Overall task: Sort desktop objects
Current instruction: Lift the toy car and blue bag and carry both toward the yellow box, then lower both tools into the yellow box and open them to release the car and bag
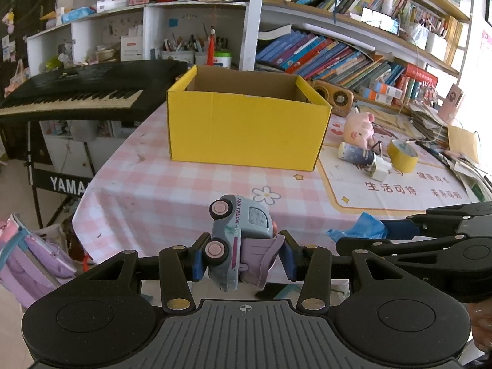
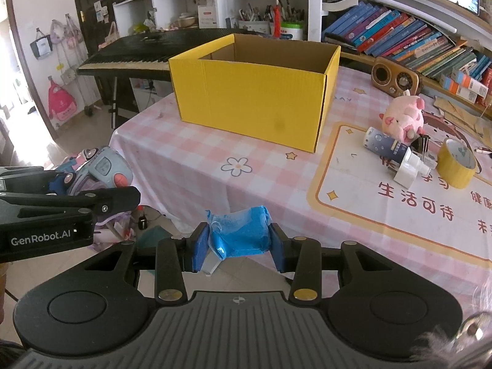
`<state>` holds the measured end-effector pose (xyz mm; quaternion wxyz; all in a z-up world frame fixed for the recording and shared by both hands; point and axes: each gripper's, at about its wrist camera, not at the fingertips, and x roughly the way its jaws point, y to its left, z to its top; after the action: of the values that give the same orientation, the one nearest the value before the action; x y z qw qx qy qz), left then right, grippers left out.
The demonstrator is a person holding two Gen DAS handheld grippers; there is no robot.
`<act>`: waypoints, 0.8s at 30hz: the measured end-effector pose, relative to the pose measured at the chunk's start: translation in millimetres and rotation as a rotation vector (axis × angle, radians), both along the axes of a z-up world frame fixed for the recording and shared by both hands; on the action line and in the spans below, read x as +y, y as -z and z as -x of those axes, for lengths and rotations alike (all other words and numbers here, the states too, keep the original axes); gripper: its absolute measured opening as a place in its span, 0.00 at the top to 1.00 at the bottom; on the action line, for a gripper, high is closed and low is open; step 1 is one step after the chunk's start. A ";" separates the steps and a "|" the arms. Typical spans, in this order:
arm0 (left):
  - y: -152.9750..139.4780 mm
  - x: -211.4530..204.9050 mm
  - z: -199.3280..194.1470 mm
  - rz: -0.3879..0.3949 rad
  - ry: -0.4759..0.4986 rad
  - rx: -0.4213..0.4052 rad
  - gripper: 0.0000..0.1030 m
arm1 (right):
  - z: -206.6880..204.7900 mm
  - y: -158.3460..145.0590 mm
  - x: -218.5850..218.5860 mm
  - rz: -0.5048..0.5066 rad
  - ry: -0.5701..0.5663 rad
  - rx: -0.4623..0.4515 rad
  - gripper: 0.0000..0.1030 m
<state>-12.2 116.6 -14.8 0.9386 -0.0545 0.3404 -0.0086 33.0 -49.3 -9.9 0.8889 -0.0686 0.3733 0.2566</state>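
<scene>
The toy truck [image 1: 238, 243] is pinched on edge by the left gripper [image 1: 243, 256], the blue packet [image 2: 241, 235] by the right gripper [image 2: 238, 243]; the yellow box [image 1: 249, 126] sits at twelve o'clock. The tilted truck may be dropped short.

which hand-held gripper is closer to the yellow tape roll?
Right. The right hand-held gripper, shut on the blue packet, sits nearer the yellow tape roll; the left hand-held gripper, holding the toy truck, is farther left.
</scene>
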 end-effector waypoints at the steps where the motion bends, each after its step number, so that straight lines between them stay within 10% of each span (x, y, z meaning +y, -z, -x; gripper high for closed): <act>1: 0.1 1.1 -0.8 0.002 0.000 0.001 0.56 | -0.6 0.2 0.3 0.001 -0.001 0.001 0.63; 24: 1.4 -0.9 -26.9 -0.022 0.009 0.011 0.56 | -29.8 7.1 12.8 0.008 -0.052 0.038 0.63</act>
<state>14.7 115.7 -16.2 0.9372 -0.0426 0.3460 -0.0089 62.7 -36.4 -17.0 0.8743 -0.0770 0.3895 0.2793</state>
